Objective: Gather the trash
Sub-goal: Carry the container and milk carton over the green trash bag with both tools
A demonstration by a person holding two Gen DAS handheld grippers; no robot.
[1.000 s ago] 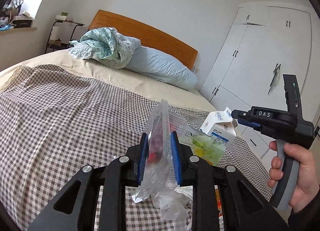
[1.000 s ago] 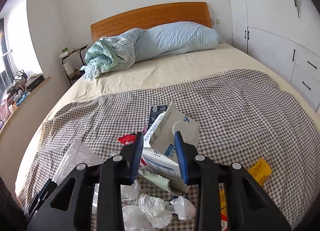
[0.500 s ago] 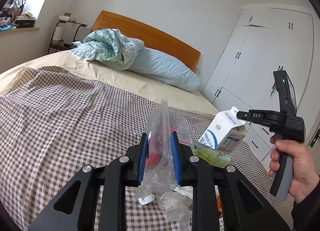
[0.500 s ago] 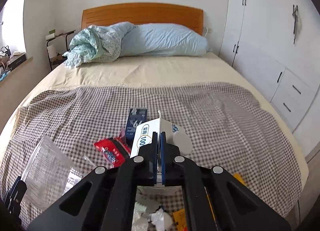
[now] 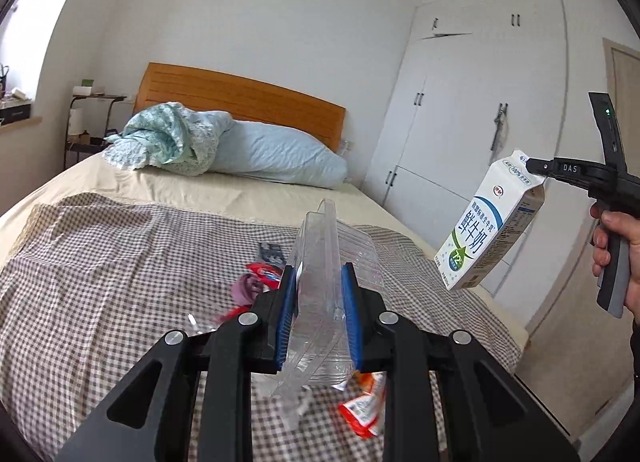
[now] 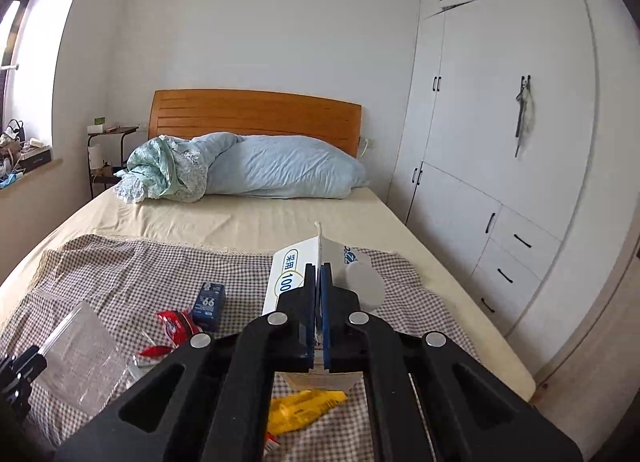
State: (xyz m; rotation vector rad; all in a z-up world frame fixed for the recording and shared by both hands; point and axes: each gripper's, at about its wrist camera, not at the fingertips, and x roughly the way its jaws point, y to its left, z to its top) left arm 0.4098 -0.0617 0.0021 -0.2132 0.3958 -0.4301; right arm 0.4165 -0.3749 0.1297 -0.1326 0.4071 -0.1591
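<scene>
My left gripper (image 5: 318, 282) is shut on a clear plastic clamshell box (image 5: 326, 262), held up above the checked blanket (image 5: 100, 282). My right gripper (image 6: 319, 276) is shut on the top seam of a white and blue milk carton (image 6: 294, 282). In the left wrist view that milk carton (image 5: 486, 226) hangs in the air at the right, pinched by the right gripper (image 5: 534, 168) in a hand (image 5: 618, 254). The clamshell box (image 6: 78, 354) shows at lower left in the right wrist view. Red wrappers (image 5: 262, 270), a small dark blue box (image 6: 209, 301) and a yellow wrapper (image 6: 304, 408) lie on the blanket.
The bed (image 6: 248, 222) carries a blue pillow (image 6: 284, 168) and a bundled green cloth (image 6: 164, 170) before a wooden headboard (image 6: 256, 114). White wardrobes (image 6: 500, 122) line the right wall. A side table (image 6: 110, 142) and a cluttered sill (image 6: 24, 154) stand at the left.
The right gripper closed on the carton's top seam and lifted it off the blanket. Both grippers rose; the left carried the clamshell box up and the trash pile dropped lower in view.
</scene>
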